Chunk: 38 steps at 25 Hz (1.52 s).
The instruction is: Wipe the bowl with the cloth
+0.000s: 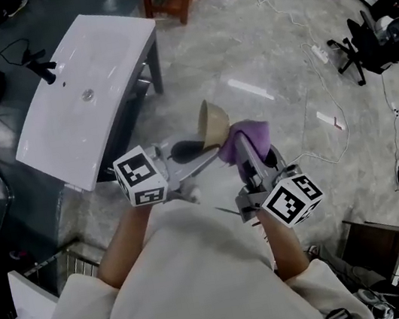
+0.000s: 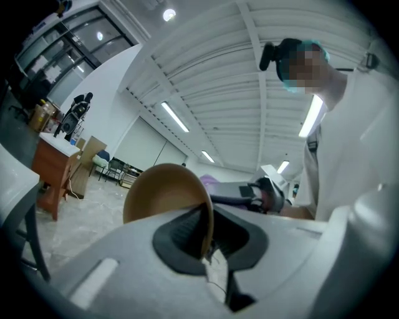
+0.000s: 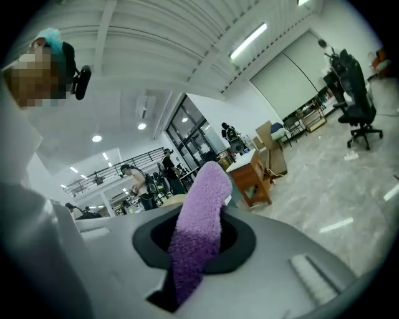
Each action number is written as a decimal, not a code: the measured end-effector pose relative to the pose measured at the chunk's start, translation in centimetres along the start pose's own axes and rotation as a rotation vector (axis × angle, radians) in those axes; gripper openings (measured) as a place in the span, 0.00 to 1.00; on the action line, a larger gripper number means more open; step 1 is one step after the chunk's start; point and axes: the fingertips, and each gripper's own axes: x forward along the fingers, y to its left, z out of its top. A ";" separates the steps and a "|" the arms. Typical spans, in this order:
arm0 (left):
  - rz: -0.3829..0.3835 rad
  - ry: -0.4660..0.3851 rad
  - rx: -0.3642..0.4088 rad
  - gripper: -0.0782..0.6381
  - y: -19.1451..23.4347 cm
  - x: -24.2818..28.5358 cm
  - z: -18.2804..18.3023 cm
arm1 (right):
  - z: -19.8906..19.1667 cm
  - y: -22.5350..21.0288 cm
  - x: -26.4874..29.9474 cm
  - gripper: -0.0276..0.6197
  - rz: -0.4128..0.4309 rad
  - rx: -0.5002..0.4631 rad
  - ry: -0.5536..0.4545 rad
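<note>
1. Bowl (image 1: 212, 123) is up in the air over the floor (image 1: 263, 44), tipped on edge, with the left tool (image 1: 199, 147) clamped shut on its rim.
2. Cloth (image 1: 250, 137) is just right of it, pinched tight in the right tool (image 1: 249, 157), so I'd guess the wipe goes leftward.
3. Head view shows both; only the left gripper view shows the rim grip.

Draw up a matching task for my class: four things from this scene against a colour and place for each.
Things:
1 bowl
2 cloth
3 washbasin
4 office chair

Descriptions:
a white, upper left of head view
b tan, rim clamped in left tool
c black, far right of head view
d purple, clamped in right tool

Pairs: 1-b; 2-d; 3-a; 4-c
</note>
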 end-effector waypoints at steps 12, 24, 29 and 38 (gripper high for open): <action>-0.062 -0.072 -0.041 0.12 -1.4 -1.0 2.0 | 2.8 -1.1 3.8 0.12 -0.019 -0.021 -0.040; -0.027 -0.114 -0.016 0.12 -1.1 -1.2 3.3 | -1.6 -1.4 3.9 0.12 0.019 0.005 0.074; 0.044 -0.044 0.063 0.12 -0.2 -0.9 2.7 | -1.4 0.4 2.4 0.11 0.102 0.047 0.043; 0.042 0.056 0.148 0.12 -0.5 -0.1 0.9 | 3.9 1.8 1.0 0.12 0.216 0.270 -0.142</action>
